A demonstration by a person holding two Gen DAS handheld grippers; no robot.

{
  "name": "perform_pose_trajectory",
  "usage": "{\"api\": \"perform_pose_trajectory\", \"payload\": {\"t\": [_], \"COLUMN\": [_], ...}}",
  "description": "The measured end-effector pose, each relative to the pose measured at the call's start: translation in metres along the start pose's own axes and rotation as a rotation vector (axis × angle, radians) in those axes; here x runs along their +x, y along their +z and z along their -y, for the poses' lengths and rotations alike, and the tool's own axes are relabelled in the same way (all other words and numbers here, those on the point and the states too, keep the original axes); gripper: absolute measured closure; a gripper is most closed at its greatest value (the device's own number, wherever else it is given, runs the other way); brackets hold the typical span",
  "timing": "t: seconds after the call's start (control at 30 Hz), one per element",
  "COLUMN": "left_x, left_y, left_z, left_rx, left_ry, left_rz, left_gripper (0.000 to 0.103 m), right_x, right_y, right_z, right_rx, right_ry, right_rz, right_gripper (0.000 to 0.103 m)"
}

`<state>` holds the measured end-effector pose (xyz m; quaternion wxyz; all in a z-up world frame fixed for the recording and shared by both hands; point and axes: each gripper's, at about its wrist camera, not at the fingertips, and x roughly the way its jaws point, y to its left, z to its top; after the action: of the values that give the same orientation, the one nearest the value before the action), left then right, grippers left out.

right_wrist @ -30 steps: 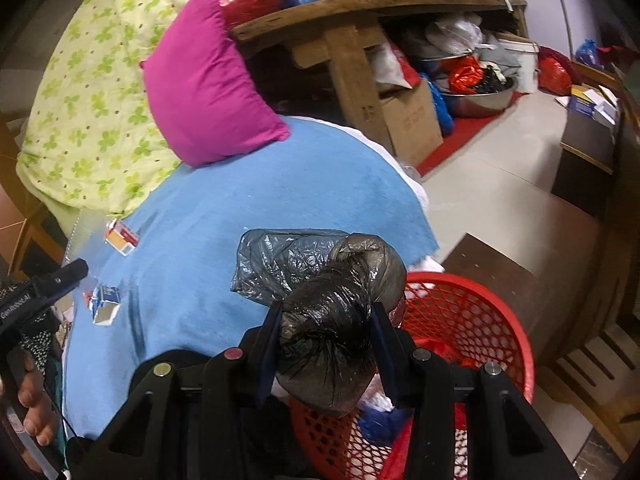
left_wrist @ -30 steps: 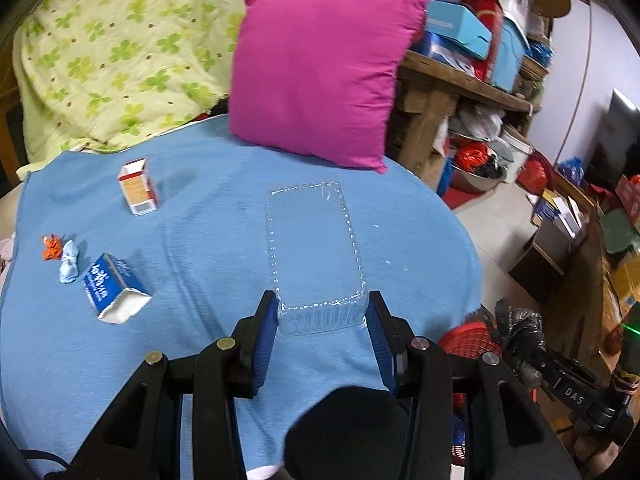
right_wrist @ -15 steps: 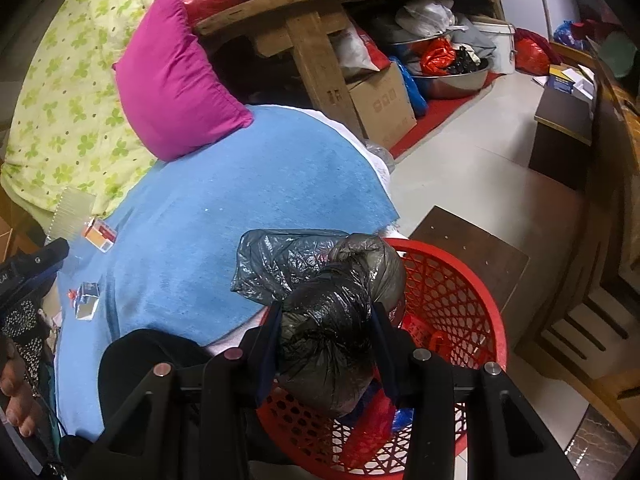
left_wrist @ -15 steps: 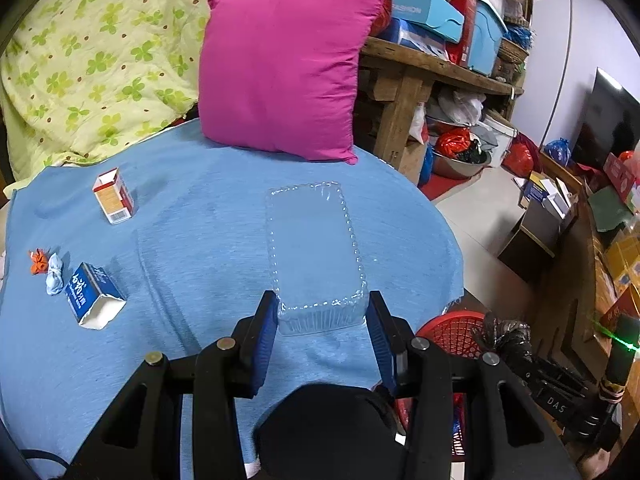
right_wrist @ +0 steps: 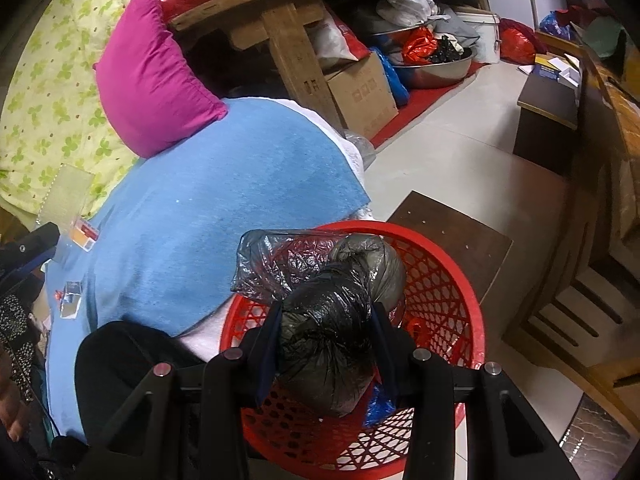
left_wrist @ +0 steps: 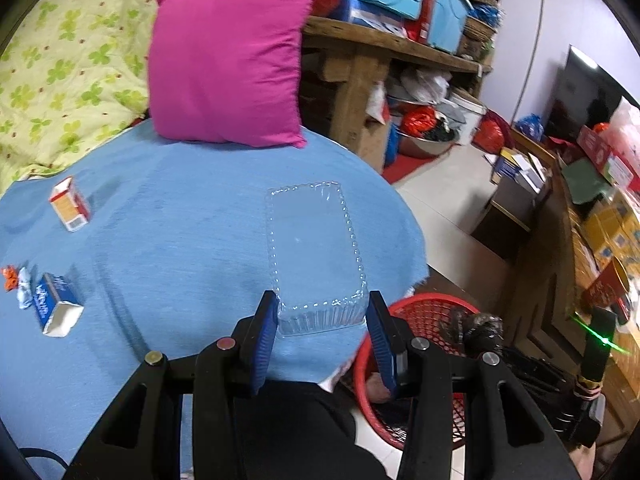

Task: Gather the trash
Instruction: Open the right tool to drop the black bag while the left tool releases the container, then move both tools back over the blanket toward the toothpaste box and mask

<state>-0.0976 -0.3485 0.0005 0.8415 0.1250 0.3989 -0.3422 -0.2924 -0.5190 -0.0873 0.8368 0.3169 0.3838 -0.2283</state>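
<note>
My left gripper [left_wrist: 322, 312] is shut on a clear plastic tray [left_wrist: 314, 248] and holds it above the blue cloth [left_wrist: 180, 240], near its right edge. My right gripper [right_wrist: 326, 320] is shut on a black plastic bag [right_wrist: 328, 320] and holds it over the red basket [right_wrist: 440, 280], which holds some other trash. The basket [left_wrist: 420, 312] and the bag [left_wrist: 478, 326] also show low right in the left wrist view. On the cloth lie an orange-and-white carton [left_wrist: 69, 209], a blue carton [left_wrist: 56, 310] and small crumpled wrappers [left_wrist: 16, 282].
A magenta pillow [left_wrist: 228, 60] leans at the back of the cloth against a flowered quilt [left_wrist: 60, 60]. A wooden bench [right_wrist: 296, 40] with boxes stands behind. A dark low stool [right_wrist: 452, 236] stands by the basket, and wooden furniture [right_wrist: 600, 240] to the right.
My right gripper has carried the black bag to the right, from the cloth's edge to over the basket. My left gripper has shifted right with the tray, bringing the basket into its view.
</note>
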Motion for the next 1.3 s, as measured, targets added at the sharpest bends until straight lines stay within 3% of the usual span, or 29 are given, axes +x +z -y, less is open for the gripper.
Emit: {"api": "perform_pose_trajectory", "payload": {"t": [0.47, 0.5, 0.6, 0.63, 1.3], "left_x": [0.035, 0.038, 0.044, 0.045, 0.086], "left_y": [-0.007, -0.008, -0.009, -0.009, -0.017], "left_z": [0.048, 0.05, 0.056, 0.058, 0.109], "left_rx": [0.086, 0.09, 0.109, 0.113, 0.212], "left_ry": [-0.102, -0.109, -0.122, -0.126, -0.195], "left_rz": [-0.093, -0.101, -0.118, -0.123, -0.247], "left_gripper": [0.057, 0.057, 0.057, 0.057, 0.051], "right_x": [0.006, 0.007, 0.009, 0.009, -0.043], "right_y": [-0.008, -0.009, -0.01, -0.01, 0.022], "right_z": [0.026, 0.026, 0.027, 0.027, 0.036], "right_rx": [0.031, 0.03, 0.035, 0.035, 0.015], "right_ry": [-0.038, -0.04, -0.032, -0.041, -0.103], "right_rz": [-0.028, -0.031, -0.037, -0.03, 0.179], "right_gripper": [0.056, 0.053, 0.018, 0.016, 0.016]}}
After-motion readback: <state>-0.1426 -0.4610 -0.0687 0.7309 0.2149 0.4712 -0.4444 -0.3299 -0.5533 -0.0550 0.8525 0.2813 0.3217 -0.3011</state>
